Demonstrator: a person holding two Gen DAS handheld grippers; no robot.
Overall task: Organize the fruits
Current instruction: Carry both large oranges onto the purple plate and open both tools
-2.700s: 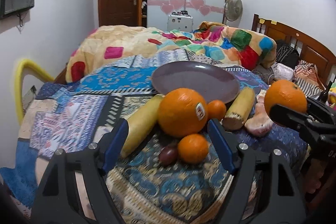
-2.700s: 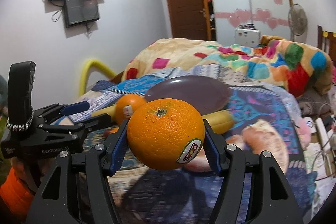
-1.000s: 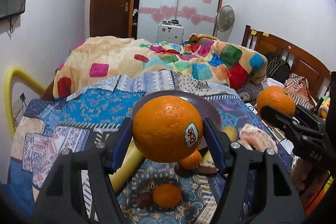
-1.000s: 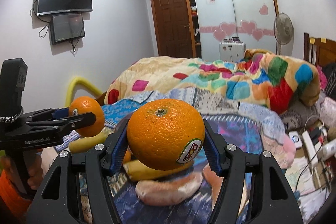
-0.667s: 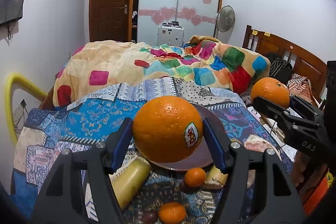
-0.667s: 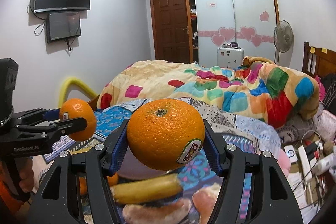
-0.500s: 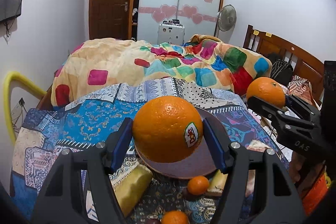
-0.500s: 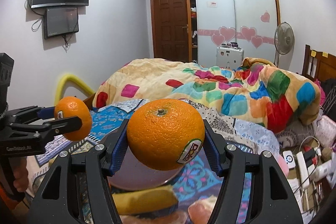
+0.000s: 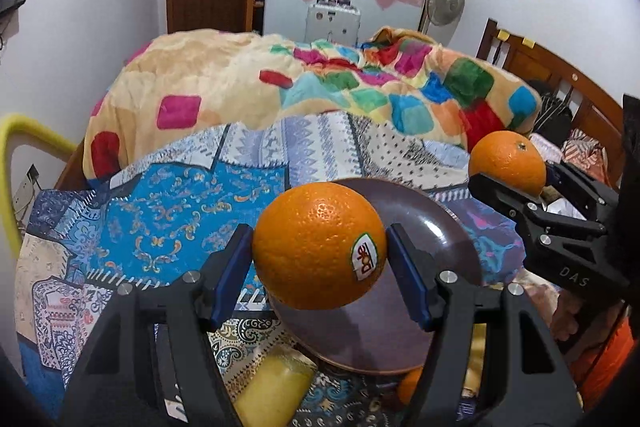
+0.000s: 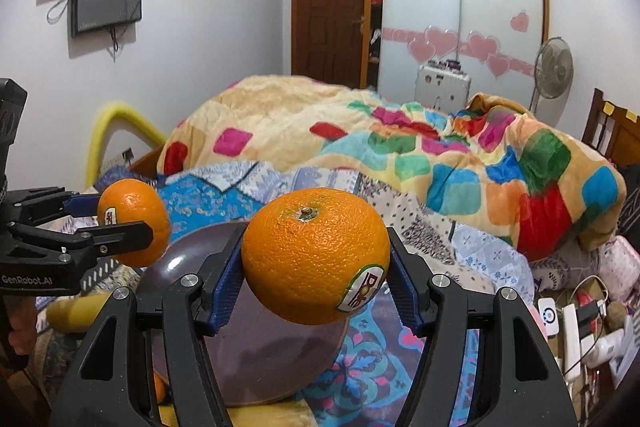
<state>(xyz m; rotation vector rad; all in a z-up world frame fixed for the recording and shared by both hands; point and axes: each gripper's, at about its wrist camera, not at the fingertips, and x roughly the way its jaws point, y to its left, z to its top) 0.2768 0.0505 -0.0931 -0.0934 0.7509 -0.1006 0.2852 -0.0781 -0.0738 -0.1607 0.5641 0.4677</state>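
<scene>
Left gripper [image 9: 320, 255] clamped a Dole orange [image 9: 319, 245] above brown plate [image 9: 432, 227] | right gripper [image 10: 316, 259] clamped second orange [image 10: 316, 255], above plate's right side.

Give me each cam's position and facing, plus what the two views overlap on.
Left wrist: sits on the left claw, looks along its fingers over the brown plate toward the wardrobe; own claw grips an orange, right claw at right.
Right wrist: sits on the right claw, same facing; grips another orange.
Shared: plate, patchwork duvet, both claws.
</scene>
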